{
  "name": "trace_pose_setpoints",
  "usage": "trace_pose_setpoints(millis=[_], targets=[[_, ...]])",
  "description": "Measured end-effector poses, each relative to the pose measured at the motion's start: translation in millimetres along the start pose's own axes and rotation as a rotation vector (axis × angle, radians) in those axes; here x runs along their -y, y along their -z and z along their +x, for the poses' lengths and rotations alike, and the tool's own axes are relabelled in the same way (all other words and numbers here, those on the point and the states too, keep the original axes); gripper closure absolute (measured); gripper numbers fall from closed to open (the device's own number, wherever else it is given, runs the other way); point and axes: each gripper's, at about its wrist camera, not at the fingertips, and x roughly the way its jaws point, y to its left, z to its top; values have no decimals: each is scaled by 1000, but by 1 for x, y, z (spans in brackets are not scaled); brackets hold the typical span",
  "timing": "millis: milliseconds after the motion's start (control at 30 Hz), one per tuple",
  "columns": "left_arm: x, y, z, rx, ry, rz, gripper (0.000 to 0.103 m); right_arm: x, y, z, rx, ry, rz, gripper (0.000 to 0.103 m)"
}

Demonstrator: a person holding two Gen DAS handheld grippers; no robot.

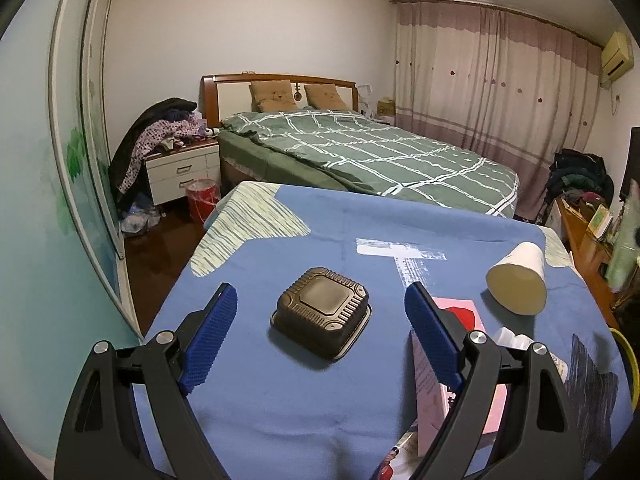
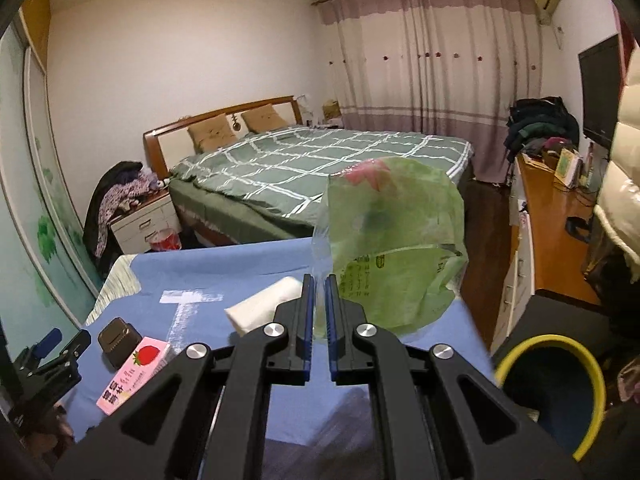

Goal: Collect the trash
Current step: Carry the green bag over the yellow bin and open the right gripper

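Note:
My left gripper (image 1: 320, 296) is open and empty, its blue fingers either side of a black plastic food container (image 1: 322, 312) lying upside down on the blue-covered table (image 1: 280, 400). My right gripper (image 2: 319, 280) is shut on a green plastic bag (image 2: 394, 240) and holds it above the table's right edge. A pink strawberry carton (image 1: 460, 368) lies by the left gripper's right finger; it also shows in the right wrist view (image 2: 134, 374). A white paper roll (image 1: 518, 284) lies on the table's right side.
A bin with a yellow rim (image 2: 560, 392) stands on the floor right of the table. A bed (image 1: 360, 148) lies beyond the table. A wooden desk (image 2: 548, 220) runs along the right wall. A clear bottle (image 1: 516, 340) lies behind the carton.

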Motion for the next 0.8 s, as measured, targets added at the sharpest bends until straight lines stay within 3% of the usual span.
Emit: trace_pose_setpoints(millis=[467, 800], targets=[[7, -1, -5, 25, 13, 25, 17, 140, 60, -21, -158, 178, 128, 94], [7, 0, -4, 25, 19, 25, 16, 189, 88, -11, -213, 257, 265, 88]])
